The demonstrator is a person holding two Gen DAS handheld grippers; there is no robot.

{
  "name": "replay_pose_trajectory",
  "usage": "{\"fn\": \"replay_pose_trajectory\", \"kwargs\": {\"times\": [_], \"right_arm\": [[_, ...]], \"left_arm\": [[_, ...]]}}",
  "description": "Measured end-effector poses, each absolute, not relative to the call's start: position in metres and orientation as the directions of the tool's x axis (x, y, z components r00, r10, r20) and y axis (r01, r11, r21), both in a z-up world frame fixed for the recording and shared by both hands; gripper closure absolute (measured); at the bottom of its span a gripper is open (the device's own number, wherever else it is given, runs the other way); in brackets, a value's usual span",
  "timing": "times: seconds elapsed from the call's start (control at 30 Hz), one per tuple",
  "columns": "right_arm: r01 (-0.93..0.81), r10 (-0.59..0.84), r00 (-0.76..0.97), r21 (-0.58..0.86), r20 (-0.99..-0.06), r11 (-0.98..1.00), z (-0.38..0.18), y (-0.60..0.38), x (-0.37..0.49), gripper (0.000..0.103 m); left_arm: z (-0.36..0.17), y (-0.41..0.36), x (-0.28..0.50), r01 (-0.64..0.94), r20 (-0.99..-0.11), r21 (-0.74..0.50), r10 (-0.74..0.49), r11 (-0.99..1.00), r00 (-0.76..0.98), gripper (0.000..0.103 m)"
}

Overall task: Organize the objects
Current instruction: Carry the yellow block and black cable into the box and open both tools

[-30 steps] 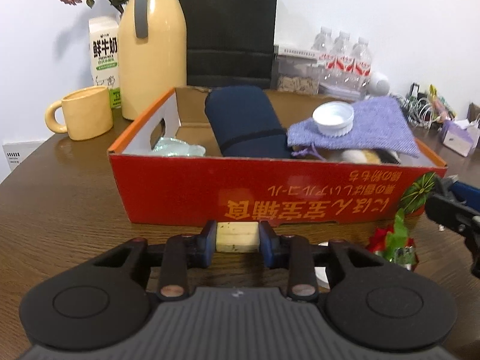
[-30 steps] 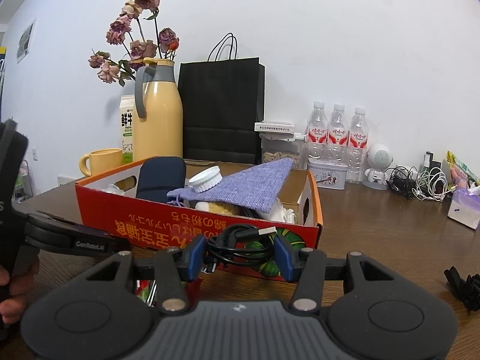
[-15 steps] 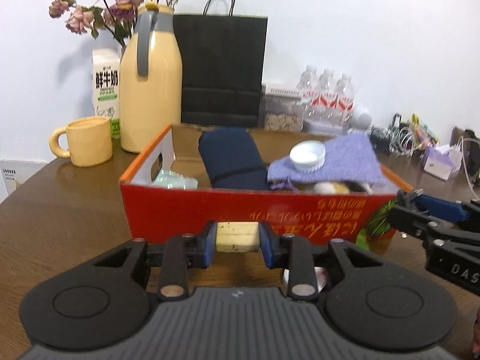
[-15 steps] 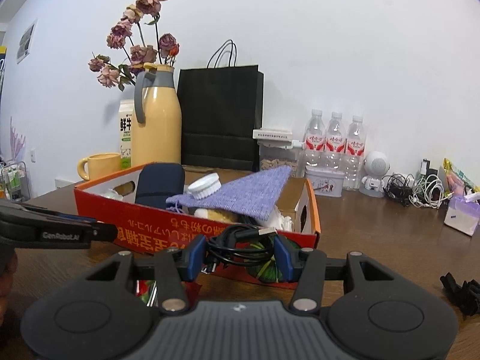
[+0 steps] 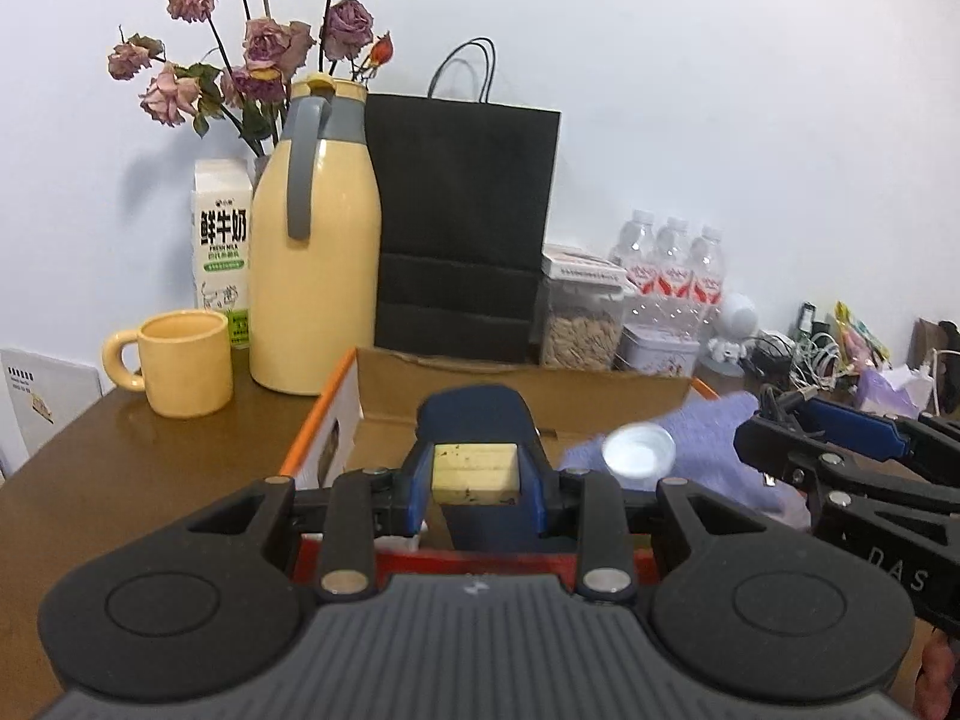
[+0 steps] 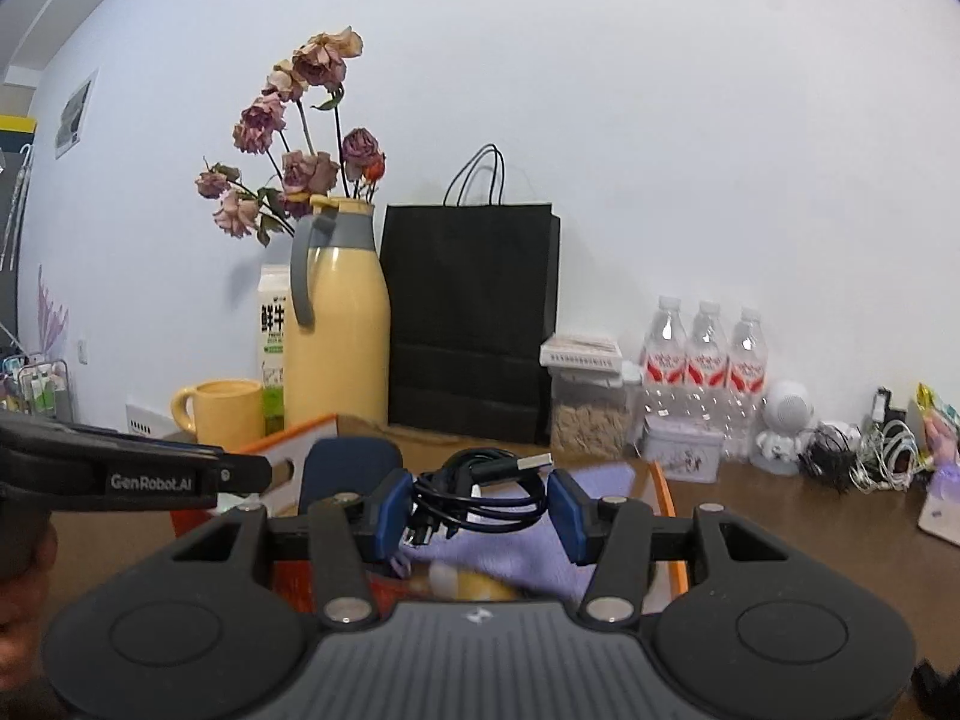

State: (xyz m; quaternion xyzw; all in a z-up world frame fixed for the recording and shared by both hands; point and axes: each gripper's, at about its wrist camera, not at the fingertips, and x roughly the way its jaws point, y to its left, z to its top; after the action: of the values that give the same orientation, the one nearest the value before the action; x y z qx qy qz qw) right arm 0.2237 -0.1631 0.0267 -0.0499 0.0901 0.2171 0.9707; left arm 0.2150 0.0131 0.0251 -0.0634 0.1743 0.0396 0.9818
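My left gripper (image 5: 477,477) is shut on a pale yellow block (image 5: 475,473) and holds it above the front edge of the red-orange cardboard box (image 5: 327,420). My right gripper (image 6: 480,507) is shut on a coiled black USB cable (image 6: 480,489) and holds it over the same box (image 6: 666,492). In the box lie a dark blue roll (image 5: 474,414), a purple cloth (image 5: 708,450) and a white lid (image 5: 639,450). The right gripper shows at the right of the left wrist view (image 5: 840,456).
Behind the box stand a yellow jug (image 5: 315,252), a yellow mug (image 5: 183,363), a milk carton (image 5: 222,240), a black paper bag (image 5: 462,228), a jar (image 5: 579,324), a tin and water bottles (image 5: 672,276). Cables and small items (image 6: 864,450) lie at the right.
Both grippers have risen and moved forward, from in front of the box's red side to above its open top, still holding the block and the cable.
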Motion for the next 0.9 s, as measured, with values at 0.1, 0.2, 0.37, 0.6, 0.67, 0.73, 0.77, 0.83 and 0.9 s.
{"fn": "replay_pose_trajectory", "kwargs": {"times": [0.1, 0.2, 0.37, 0.6, 0.67, 0.73, 0.77, 0.83, 0.9], "right_arm": [[-0.428, 0.411, 0.891, -0.055, -0.194, 0.902, 0.032, -0.154, 0.239, 0.055], [-0.422, 0.405, 0.892, -0.050, -0.200, 0.905, 0.035, -0.145, 0.258, 0.055], [-0.416, 0.396, 0.891, -0.047, -0.222, 0.908, 0.034, -0.130, 0.289, 0.055], [-0.411, 0.390, 0.877, -0.019, -0.280, 0.912, 0.017, -0.123, 0.318, 0.055], [-0.412, 0.391, 0.875, -0.013, -0.286, 0.911, 0.014, -0.124, 0.319, 0.055], [-0.410, 0.390, 0.874, -0.008, -0.290, 0.912, 0.012, -0.126, 0.319, 0.055], [-0.408, 0.389, 0.874, -0.005, -0.292, 0.913, 0.011, -0.127, 0.320, 0.055], [-0.403, 0.384, 0.875, -0.007, -0.294, 0.915, 0.011, -0.128, 0.319, 0.054], [-0.399, 0.381, 0.879, -0.006, -0.289, 0.917, 0.011, -0.130, 0.317, 0.052]], "left_arm": [[0.027, 0.018, 0.227, -0.112, -0.343, -0.113, 0.067, 0.987, 0.937, 0.072], [0.027, 0.024, 0.243, -0.129, -0.344, -0.119, 0.081, 0.984, 0.936, 0.072], [0.027, 0.036, 0.272, -0.150, -0.353, -0.141, 0.092, 0.979, 0.931, 0.072], [0.020, 0.044, 0.299, -0.165, -0.376, -0.150, 0.098, 0.975, 0.922, 0.072], [0.017, 0.044, 0.301, -0.163, -0.383, -0.142, 0.098, 0.976, 0.919, 0.072], [0.015, 0.043, 0.301, -0.158, -0.385, -0.140, 0.093, 0.978, 0.918, 0.072], [0.015, 0.043, 0.300, -0.157, -0.383, -0.139, 0.093, 0.978, 0.919, 0.072], [0.015, 0.042, 0.296, -0.160, -0.369, -0.133, 0.101, 0.978, 0.924, 0.067], [0.016, 0.041, 0.292, -0.158, -0.351, -0.128, 0.104, 0.979, 0.931, 0.046]]}}
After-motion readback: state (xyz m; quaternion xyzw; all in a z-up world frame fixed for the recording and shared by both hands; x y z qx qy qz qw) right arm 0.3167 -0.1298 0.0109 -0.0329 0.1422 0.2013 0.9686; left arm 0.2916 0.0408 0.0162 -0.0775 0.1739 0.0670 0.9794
